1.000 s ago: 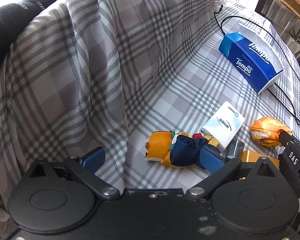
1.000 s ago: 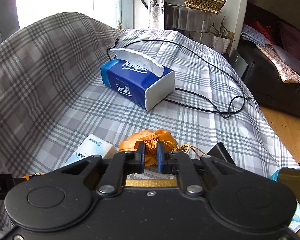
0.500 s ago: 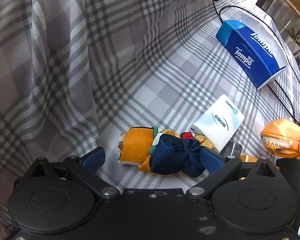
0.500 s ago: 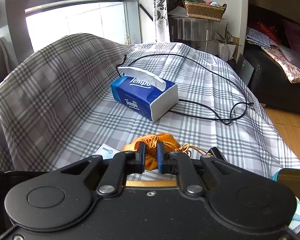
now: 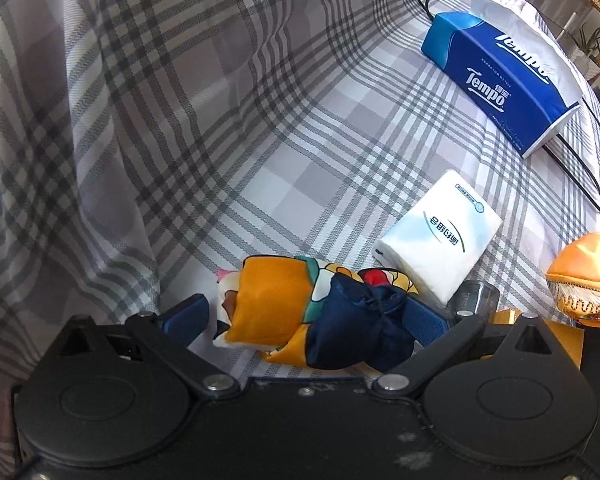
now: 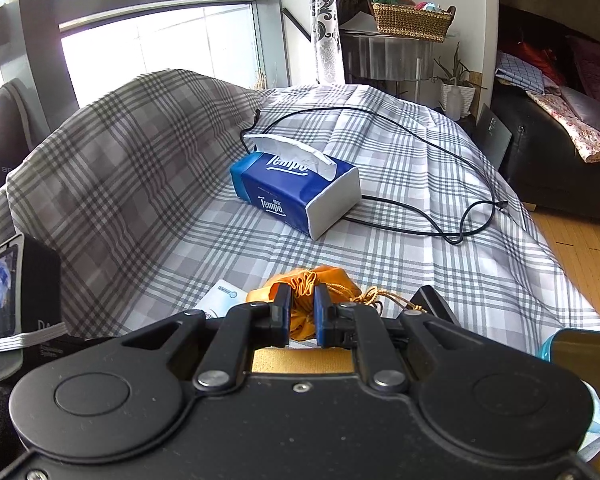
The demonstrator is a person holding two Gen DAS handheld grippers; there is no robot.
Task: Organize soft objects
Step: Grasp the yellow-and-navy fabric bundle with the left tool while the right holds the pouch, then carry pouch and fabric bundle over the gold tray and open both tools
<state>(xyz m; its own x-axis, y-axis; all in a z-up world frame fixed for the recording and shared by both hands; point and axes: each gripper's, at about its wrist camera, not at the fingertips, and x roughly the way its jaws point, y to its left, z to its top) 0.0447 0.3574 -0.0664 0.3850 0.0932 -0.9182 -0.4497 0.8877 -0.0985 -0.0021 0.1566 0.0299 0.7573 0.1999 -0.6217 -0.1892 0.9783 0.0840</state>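
Note:
A knotted scarf bundle (image 5: 312, 312), orange, navy and patterned, lies on the plaid-covered sofa. My left gripper (image 5: 304, 318) is open, its blue pads either side of the bundle. My right gripper (image 6: 302, 314) is shut on an orange drawstring pouch (image 6: 312, 280) and holds it above the seat; the pouch also shows at the right edge of the left wrist view (image 5: 586, 276). A white tissue pack (image 5: 440, 236) lies just beyond the bundle.
A blue Tempo tissue box (image 6: 296, 192) sits further along the seat, with a black cable (image 6: 440, 184) looped beside it. The sofa back (image 5: 120, 100) rises on the left. A gold box (image 6: 300, 360) lies under my right gripper. A dark couch (image 6: 560, 152) stands at right.
My left gripper has moved closer over the scarf bundle, which now lies between its pads. My right gripper has lifted the orange pouch higher above the seat.

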